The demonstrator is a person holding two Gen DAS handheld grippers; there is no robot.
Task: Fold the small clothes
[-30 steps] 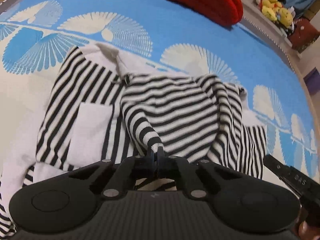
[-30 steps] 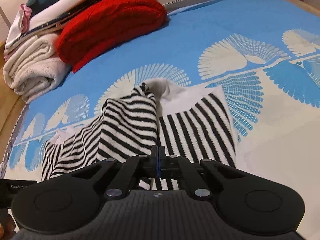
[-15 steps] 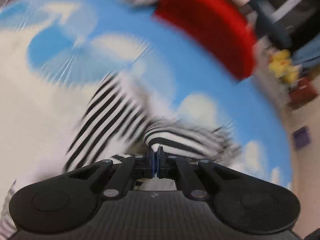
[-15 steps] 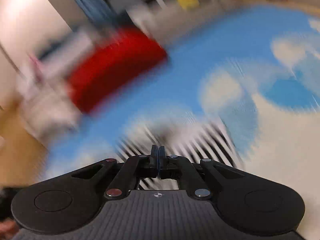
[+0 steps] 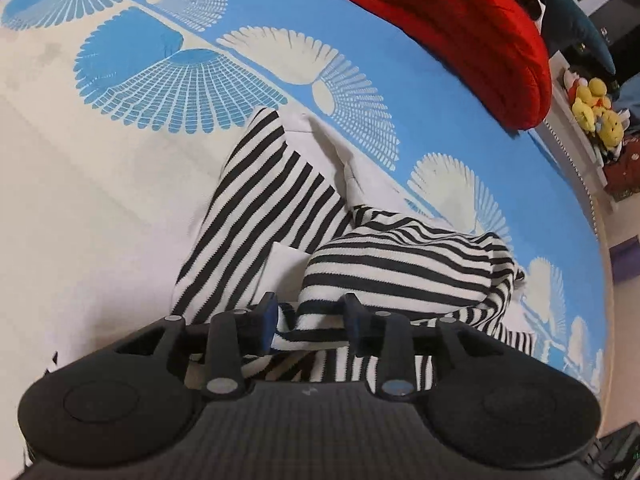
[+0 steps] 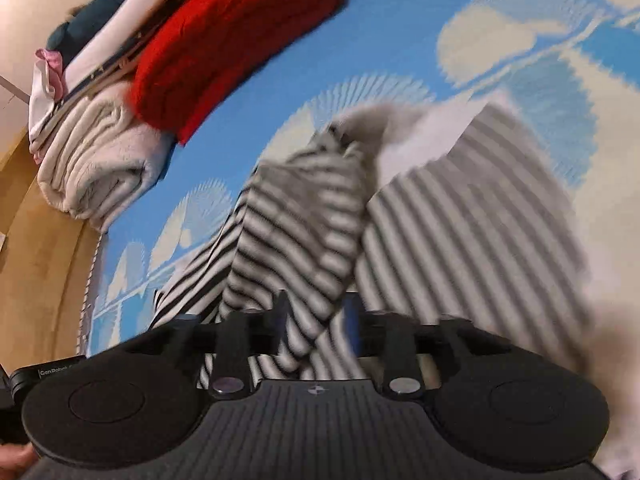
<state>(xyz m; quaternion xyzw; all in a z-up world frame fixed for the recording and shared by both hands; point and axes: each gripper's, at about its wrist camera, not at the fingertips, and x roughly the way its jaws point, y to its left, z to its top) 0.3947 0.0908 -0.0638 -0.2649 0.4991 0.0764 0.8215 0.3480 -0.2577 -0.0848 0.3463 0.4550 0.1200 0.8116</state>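
Between the parted fingers of the left gripper (image 5: 308,320) lies a fold of the black-and-white striped knit garment (image 5: 400,268), and from where I stand the blue-padded jaws look spread wide with the cloth loose between them, gripping nothing. The right gripper (image 6: 316,322) shows much the same through its blurred view: jaws apart, a striped flap draped down between them, though with the smear I would not swear whether the pads touch the fabric. The garment itself sits just ahead of both tools on the blue and cream fan-patterned bedspread (image 5: 168,80), one part lying flat with long stripes running away from the left tool, the other part doubled over it in a rumpled hump with stripes crossing the other way. Farther back, well apart from the work, a folded red knitted sweater (image 5: 460,28) rests on the spread, and beside it in the right view a stack of folded pale towels and clothes (image 6: 96,160). I judge that a fold has just been laid over and let go, so the job is partway done. The next move seems to call for finding a fresh edge, probably the loose hem nearest the tools, pinching it cleanly at two corners, and carrying it over evenly so the hump flattens rather than bunches.
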